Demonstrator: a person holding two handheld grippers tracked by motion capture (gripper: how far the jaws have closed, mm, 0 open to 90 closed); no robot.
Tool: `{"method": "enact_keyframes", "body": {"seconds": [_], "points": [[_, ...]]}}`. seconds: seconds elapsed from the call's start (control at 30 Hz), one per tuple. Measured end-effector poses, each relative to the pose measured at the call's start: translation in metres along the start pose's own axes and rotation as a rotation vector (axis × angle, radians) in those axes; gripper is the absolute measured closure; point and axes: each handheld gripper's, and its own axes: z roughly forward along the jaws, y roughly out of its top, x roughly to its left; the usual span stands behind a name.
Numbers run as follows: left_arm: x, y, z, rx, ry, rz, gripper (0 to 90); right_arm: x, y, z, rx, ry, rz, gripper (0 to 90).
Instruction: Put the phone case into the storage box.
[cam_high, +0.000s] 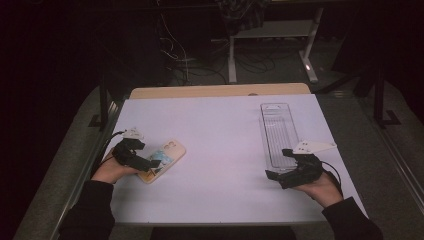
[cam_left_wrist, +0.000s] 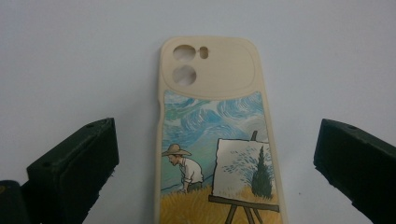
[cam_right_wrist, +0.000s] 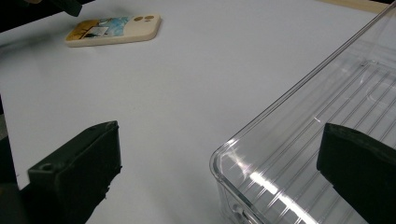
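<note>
A cream phone case (cam_high: 163, 159) with a painted scene of a man at an easel lies flat on the white table, left of centre. In the left gripper view the case (cam_left_wrist: 212, 135) lies between the two spread jaws without touching them. My left gripper (cam_high: 149, 164) is open over the case's near end. A clear plastic tray (cam_high: 278, 132), long and narrow, lies at the right. My right gripper (cam_high: 280, 165) is open at the tray's near end; the tray's near corner (cam_right_wrist: 299, 154) sits between its jaws. The phone case (cam_right_wrist: 113, 29) lies far off in the right gripper view.
The white table top (cam_high: 220, 145) has bare room between the case and the tray. A wooden strip (cam_high: 220, 91) runs along its far edge. Beyond it are table legs (cam_high: 232, 60) and cables on a dark floor.
</note>
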Motion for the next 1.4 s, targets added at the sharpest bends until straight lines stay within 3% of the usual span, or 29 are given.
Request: {"method": "enact_keyframes", "body": {"seconds": [0.33, 0.37, 0.43, 0.63, 0.97, 1.07, 1.4], "points": [[-0.002, -0.005, 0.01, 0.046, 0.014, 0.023, 0.0, 0.0, 0.0, 0.0, 0.0, -0.001, 0.001, 0.0], [-0.003, -0.006, 0.012, 0.041, 0.009, 0.008, 0.0, 0.0, 0.0, 0.0, 0.0, -0.001, 0.0, 0.0], [-0.002, -0.006, 0.012, 0.062, 0.008, 0.029, 0.0, 0.0, 0.0, 0.0, 0.0, 0.0, 0.0, 0.0], [-0.004, -0.008, 0.015, 0.065, 0.01, 0.01, 0.0, 0.0, 0.0, 0.0, 0.0, -0.001, 0.0, 0.0], [-0.009, -0.011, 0.025, 0.136, 0.03, 0.047, 0.0, 0.0, 0.0, 0.0, 0.0, -0.001, 0.0, 0.0], [-0.011, -0.012, 0.027, 0.176, 0.049, 0.079, 0.0, 0.0, 0.0, 0.0, 0.0, -0.001, -0.001, 0.0], [-0.012, -0.013, 0.03, 0.188, 0.052, 0.083, 0.0, 0.0, 0.0, 0.0, 0.001, -0.001, -0.001, 0.0]]}}
